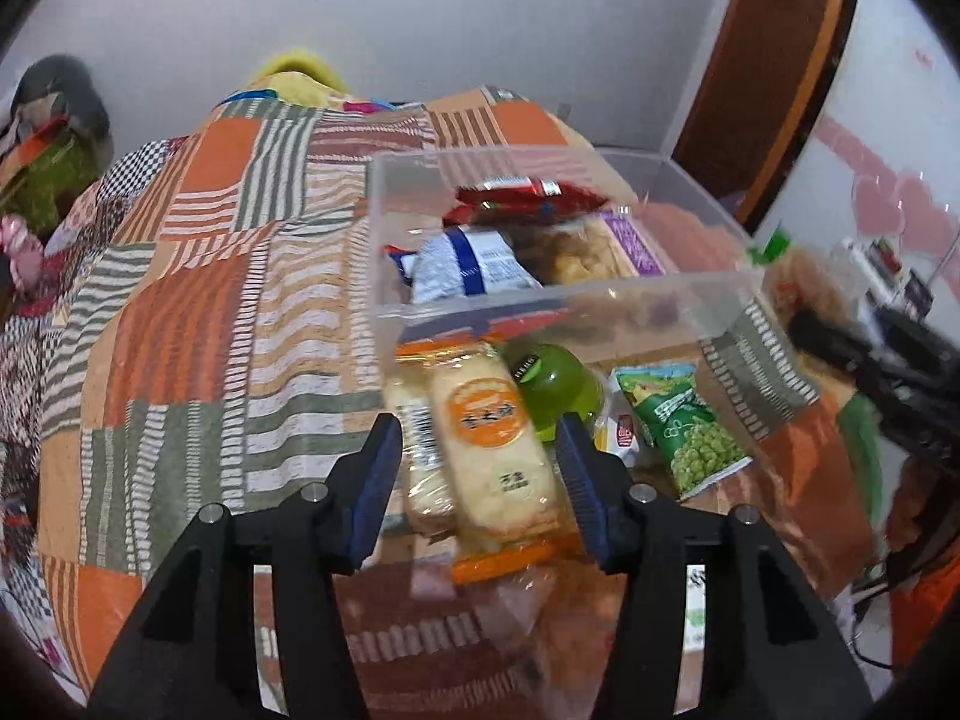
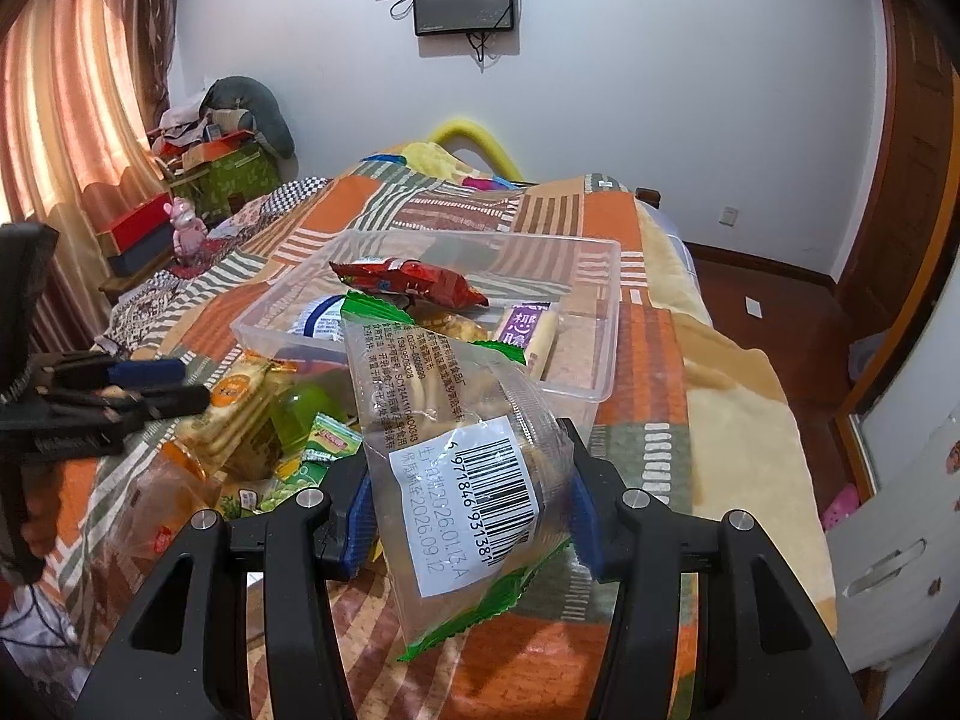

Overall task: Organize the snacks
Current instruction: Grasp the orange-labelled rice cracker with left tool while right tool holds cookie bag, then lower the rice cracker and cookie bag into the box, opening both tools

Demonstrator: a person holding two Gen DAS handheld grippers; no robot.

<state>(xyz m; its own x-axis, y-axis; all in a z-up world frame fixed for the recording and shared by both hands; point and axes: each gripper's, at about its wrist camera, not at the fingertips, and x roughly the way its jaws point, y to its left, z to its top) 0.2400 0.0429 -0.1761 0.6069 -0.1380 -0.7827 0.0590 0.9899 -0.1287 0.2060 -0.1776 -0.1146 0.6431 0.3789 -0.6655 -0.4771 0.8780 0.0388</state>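
Snack packets on bedspread, bin just behind them, more packets inside.

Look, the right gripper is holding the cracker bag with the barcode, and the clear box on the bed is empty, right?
Not quite. The right gripper does hold the cracker bag, but the clear box isn't empty. The right wrist view shows snacks already inside, including a red packet and a purple-labelled one.

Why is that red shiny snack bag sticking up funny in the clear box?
The red foil snack packet lies tilted atop the other snacks in the clear plastic bin, one end near the rim instead of flat. Nothing looks spilled or torn.
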